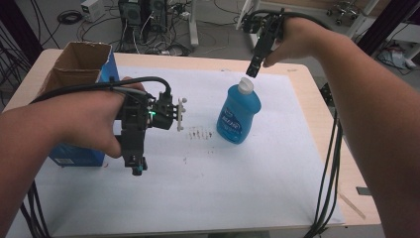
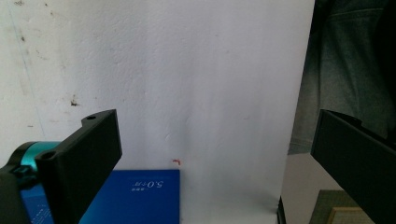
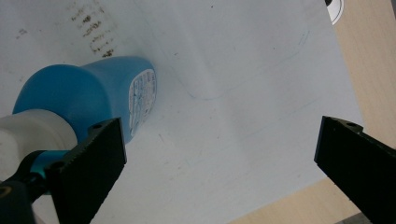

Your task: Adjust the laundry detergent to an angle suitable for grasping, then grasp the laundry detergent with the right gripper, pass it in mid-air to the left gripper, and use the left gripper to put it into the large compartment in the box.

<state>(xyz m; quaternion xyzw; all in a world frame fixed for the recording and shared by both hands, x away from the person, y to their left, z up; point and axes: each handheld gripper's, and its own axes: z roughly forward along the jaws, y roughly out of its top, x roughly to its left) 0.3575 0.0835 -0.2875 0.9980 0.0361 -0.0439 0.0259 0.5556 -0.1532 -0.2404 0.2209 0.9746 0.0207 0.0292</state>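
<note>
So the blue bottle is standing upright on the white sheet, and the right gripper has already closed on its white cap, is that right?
Not quite. The blue bottle does stand upright on the white sheet, but the right gripper is open above the white cap, not closed on it. The right gripper view shows its jaws wide apart with the cap off to one side.

A bottle (image 1: 239, 113) stands upright on a sheet (image 1: 277, 163) that covers most of the table (image 1: 317, 99), a little right of the middle, with a patch of small stains (image 1: 198, 134) on the sheet just to its left. An open cardboard box (image 1: 81, 67) sits at the table's far left, partly on the sheet, and the left gripper (image 1: 136, 166) hangs in front of it and to its right, pointing down over the sheet, well apart from the bottle. The right gripper (image 1: 253, 69) hangs just above and behind the bottle's cap (image 1: 246, 85), which lies beside one of its jaws in the right gripper view, and cables (image 1: 327, 188) trail off the table's right edge.
</note>
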